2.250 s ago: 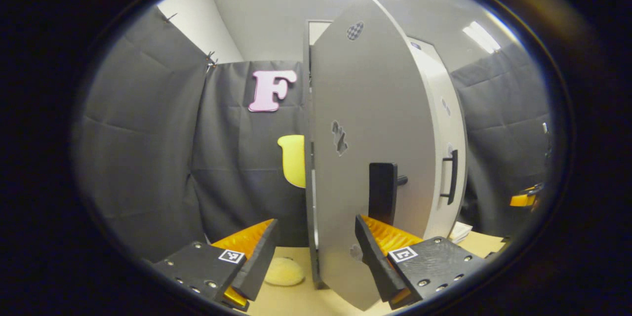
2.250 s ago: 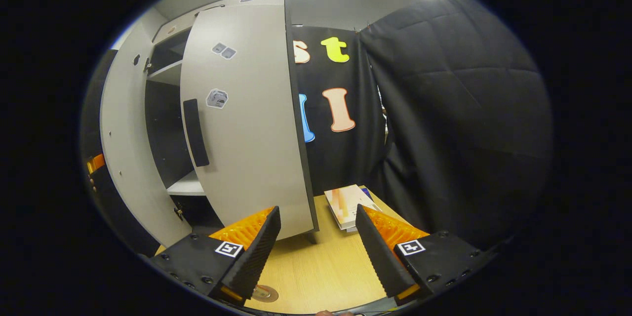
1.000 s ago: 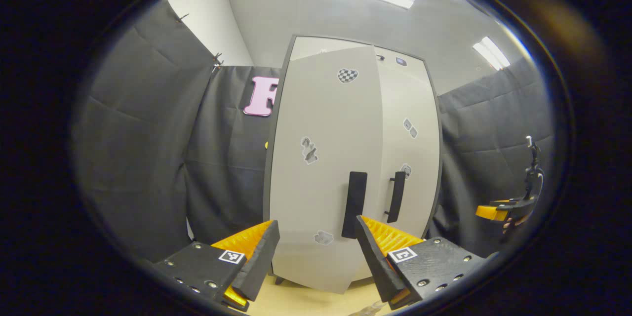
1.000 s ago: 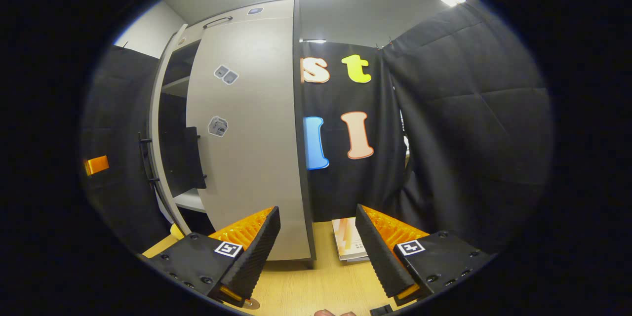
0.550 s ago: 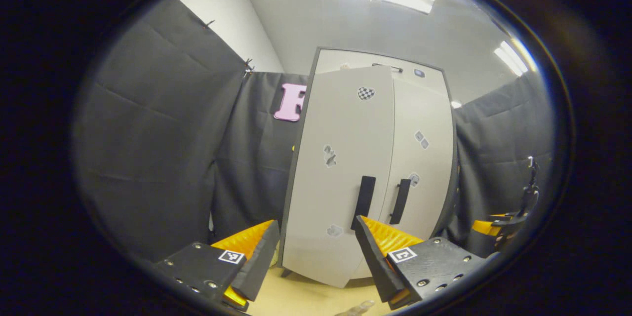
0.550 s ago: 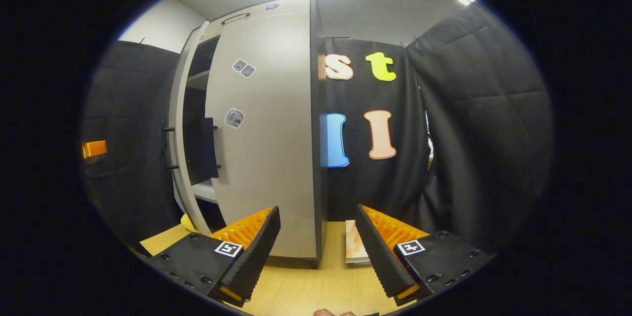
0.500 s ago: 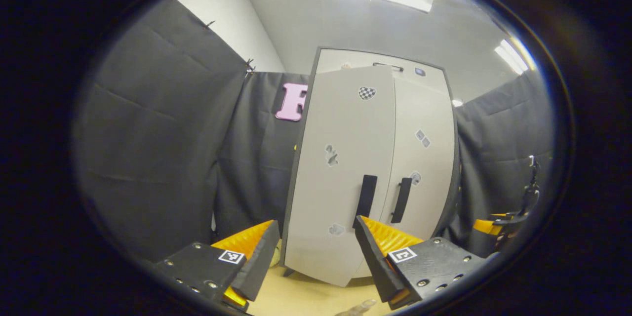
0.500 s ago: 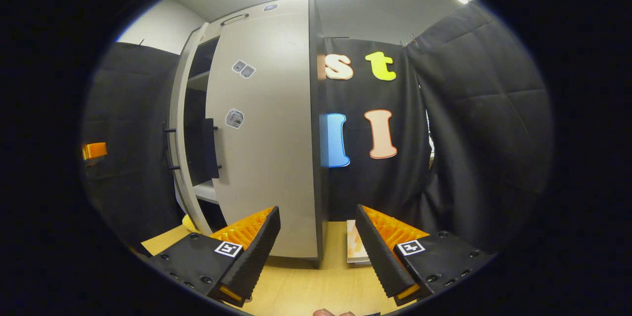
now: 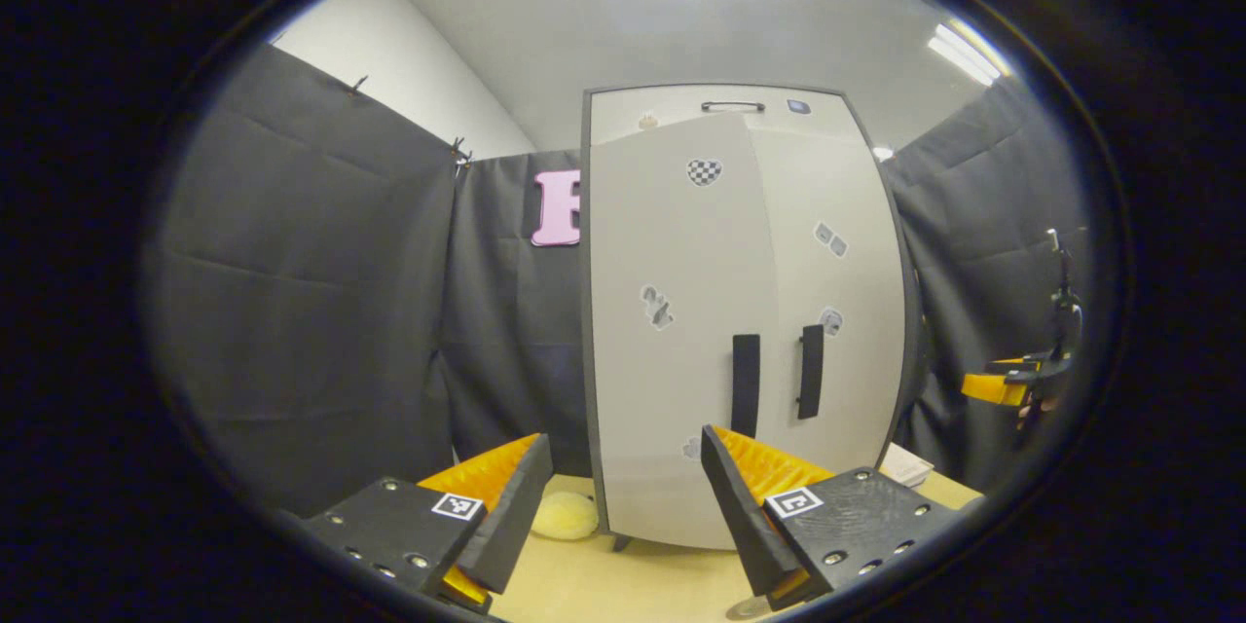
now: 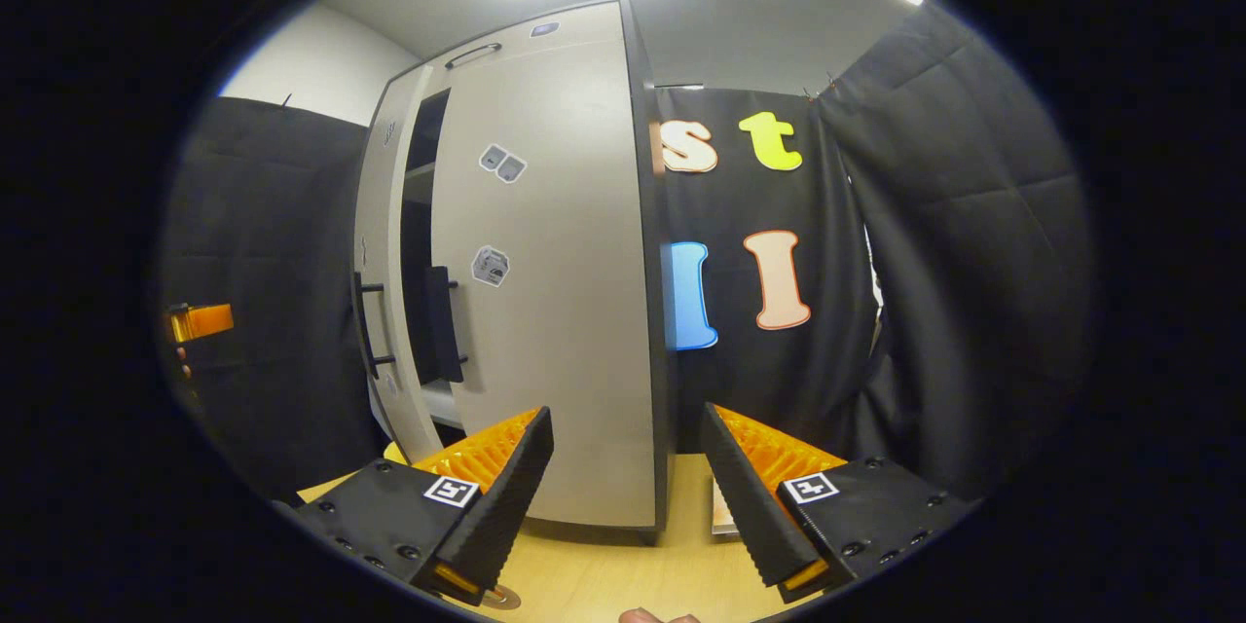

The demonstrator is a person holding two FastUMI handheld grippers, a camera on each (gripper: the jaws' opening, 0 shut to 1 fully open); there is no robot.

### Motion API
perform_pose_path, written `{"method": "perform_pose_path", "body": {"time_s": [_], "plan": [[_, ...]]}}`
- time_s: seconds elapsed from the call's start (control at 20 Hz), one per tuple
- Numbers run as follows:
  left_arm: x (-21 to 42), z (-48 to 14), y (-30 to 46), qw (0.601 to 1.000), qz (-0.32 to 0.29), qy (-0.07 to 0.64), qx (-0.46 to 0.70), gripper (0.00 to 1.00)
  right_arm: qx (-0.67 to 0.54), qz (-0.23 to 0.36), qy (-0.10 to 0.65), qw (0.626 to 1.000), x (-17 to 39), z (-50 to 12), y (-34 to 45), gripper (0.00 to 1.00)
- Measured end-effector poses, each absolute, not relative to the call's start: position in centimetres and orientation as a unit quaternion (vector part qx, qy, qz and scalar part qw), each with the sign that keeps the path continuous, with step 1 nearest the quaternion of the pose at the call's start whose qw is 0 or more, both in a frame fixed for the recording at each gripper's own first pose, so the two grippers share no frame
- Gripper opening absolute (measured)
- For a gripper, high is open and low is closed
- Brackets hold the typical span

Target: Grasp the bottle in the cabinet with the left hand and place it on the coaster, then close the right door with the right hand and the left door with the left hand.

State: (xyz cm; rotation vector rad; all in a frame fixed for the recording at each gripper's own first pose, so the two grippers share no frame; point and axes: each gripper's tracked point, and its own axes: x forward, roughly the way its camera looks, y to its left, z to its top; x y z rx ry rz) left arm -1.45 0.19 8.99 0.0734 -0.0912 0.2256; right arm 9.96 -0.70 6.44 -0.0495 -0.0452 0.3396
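The pale grey cabinet stands on the wooden table. In the left gripper view its right door lies flush and its left door stands out a little at the top. In the right gripper view a dark gap with a shelf edge shows between the left door and the right door. My left gripper is open, back from the left door's black handle and touching nothing. My right gripper is open and empty, off the cabinet's right corner. The brown coaster peeks out below its left finger.
A yellow sponge-like lump lies on the table left of the cabinet's foot. A booklet lies by the cabinet's right side. Black cloth walls close in on both sides. The other gripper shows far right and far left.
The left door has swung from wide open to almost shut. My left gripper has drawn back from it, and both views now take in the whole cabinet front.
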Motion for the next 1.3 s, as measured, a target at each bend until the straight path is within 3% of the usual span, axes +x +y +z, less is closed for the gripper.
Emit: {"method": "perform_pose_path", "body": {"time_s": [0.25,1.05,1.3], "plan": [[-0.2,10.0,1.9,0.994,0.090,-0.048,0.045,0.91,-0.037,0.137,-0.039,0.989,9.4,7.8,0.4,0.98],[0.9,5.2,4.3,0.998,0.040,-0.042,0.010,0.91,-0.034,0.054,-0.024,0.998,7.8,5.2,2.3,0.98],[1.8,3.7,3.2,0.999,0.012,-0.033,0.034,0.90,-0.027,0.072,-0.007,0.997,7.9,4.3,4.9,0.98]]}}
